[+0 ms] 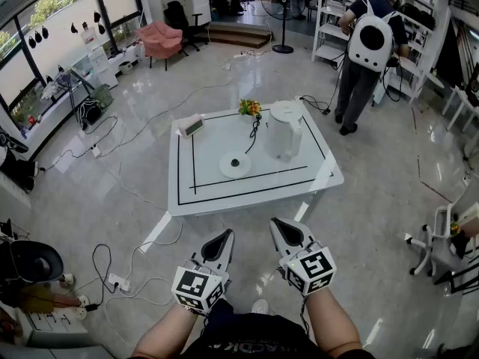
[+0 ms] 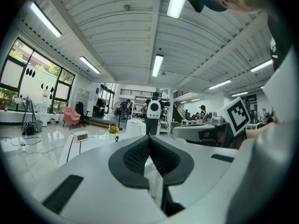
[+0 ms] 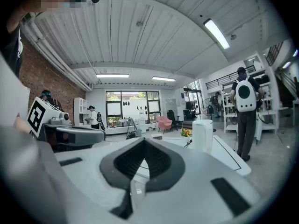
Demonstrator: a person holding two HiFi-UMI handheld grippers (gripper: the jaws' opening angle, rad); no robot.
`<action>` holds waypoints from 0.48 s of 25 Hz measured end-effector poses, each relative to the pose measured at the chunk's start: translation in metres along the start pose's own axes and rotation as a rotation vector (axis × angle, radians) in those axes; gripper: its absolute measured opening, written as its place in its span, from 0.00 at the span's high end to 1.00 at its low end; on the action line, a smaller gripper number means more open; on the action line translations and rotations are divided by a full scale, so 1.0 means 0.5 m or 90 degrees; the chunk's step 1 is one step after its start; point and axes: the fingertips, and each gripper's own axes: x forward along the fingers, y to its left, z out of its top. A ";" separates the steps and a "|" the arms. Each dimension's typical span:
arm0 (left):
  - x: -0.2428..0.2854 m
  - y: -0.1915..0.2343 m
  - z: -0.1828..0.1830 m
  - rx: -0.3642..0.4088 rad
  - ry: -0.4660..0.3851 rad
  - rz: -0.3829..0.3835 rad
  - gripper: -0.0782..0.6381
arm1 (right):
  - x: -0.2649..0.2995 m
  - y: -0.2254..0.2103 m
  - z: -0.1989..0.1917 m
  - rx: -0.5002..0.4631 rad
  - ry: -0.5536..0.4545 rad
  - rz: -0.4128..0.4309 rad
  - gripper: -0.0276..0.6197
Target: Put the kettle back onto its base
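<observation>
Ahead, a low white table (image 1: 254,193) with a black border line is seen on a glossy floor (image 1: 112,200), and a person with a white backpack (image 1: 369,47) is seen standing beyond its far right corner. A white kettle (image 1: 285,131) is stood upright near the far right corner. The left gripper (image 1: 226,235) and the right gripper (image 1: 275,224) are held side by side short of the table's near edge; each pair of jaws is pressed fully together, with nothing caught between. The round base (image 1: 235,164) is laid near the middle, left of the kettle and apart from it. A small clock (image 1: 191,126) is set by the far left corner, and a flower bunch (image 1: 250,108) at the far edge
</observation>
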 end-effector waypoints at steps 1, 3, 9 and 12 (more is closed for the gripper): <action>-0.002 -0.002 -0.002 0.000 0.000 0.000 0.89 | -0.003 0.001 -0.001 -0.001 -0.001 0.000 0.96; -0.004 -0.006 -0.005 0.002 0.001 0.000 0.89 | -0.007 0.002 -0.003 0.000 -0.002 -0.001 0.96; -0.009 -0.014 -0.002 0.003 0.003 0.008 0.88 | -0.016 -0.001 -0.001 0.025 -0.012 0.005 0.95; -0.011 -0.016 0.000 0.008 0.001 0.020 0.88 | -0.020 -0.002 -0.004 0.026 -0.013 0.014 0.95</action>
